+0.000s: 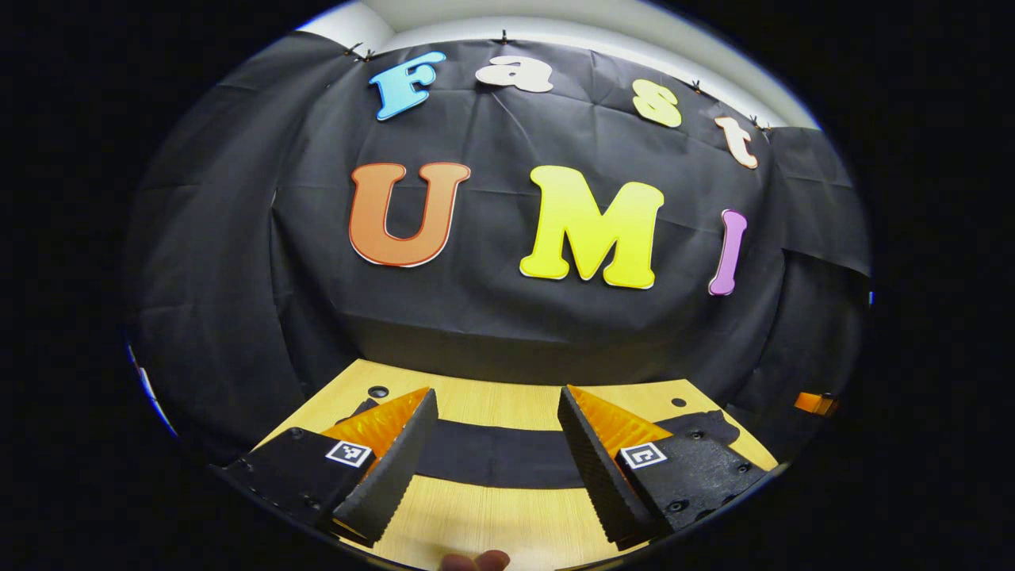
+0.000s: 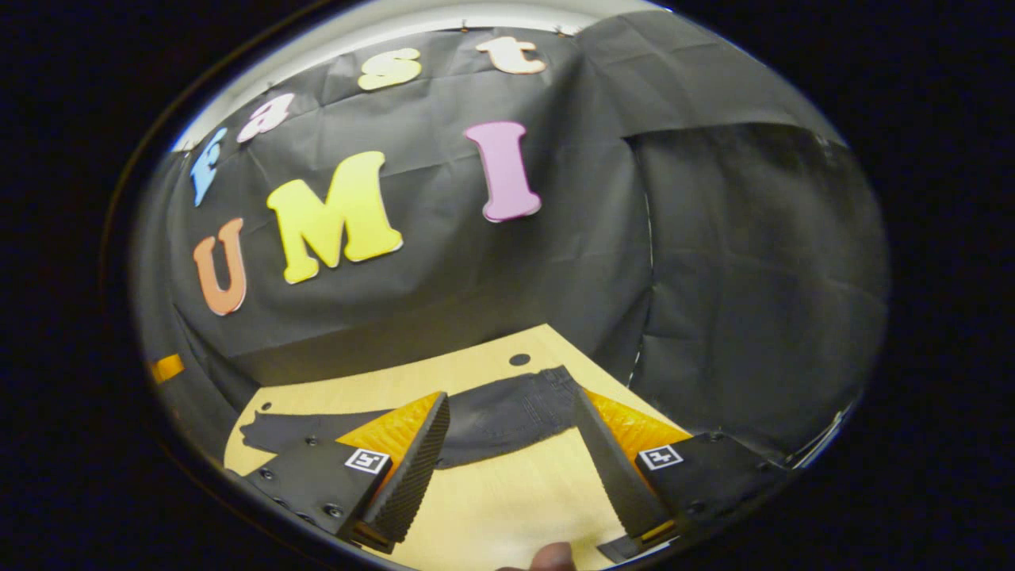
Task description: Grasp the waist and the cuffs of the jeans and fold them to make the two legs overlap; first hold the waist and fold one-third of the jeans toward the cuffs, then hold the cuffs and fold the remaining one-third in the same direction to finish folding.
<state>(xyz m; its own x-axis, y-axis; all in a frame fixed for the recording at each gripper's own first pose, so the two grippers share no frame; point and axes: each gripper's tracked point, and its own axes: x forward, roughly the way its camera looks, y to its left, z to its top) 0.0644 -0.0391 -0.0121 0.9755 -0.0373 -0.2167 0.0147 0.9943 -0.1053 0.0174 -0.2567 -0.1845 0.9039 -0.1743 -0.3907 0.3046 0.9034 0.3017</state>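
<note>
Dark jeans (image 1: 492, 456) lie flat as a long strip across the light wooden table (image 1: 476, 523). In the left gripper view my left gripper (image 1: 496, 420) is open above the table's near part, and the jeans' middle shows between its fingers, farther off. In the right gripper view the jeans (image 2: 492, 416) run from lower left to upper right, the wider end at the right. My right gripper (image 2: 511, 420) is open too, above the table short of the jeans, holding nothing.
The table (image 2: 507, 500) ends at the black cloth wall behind and at the right. Round holes (image 1: 378, 392) sit near the table's far corners, one (image 2: 519, 359) by the jeans' right end. A fingertip (image 1: 476, 561) shows at the bottom edge.
</note>
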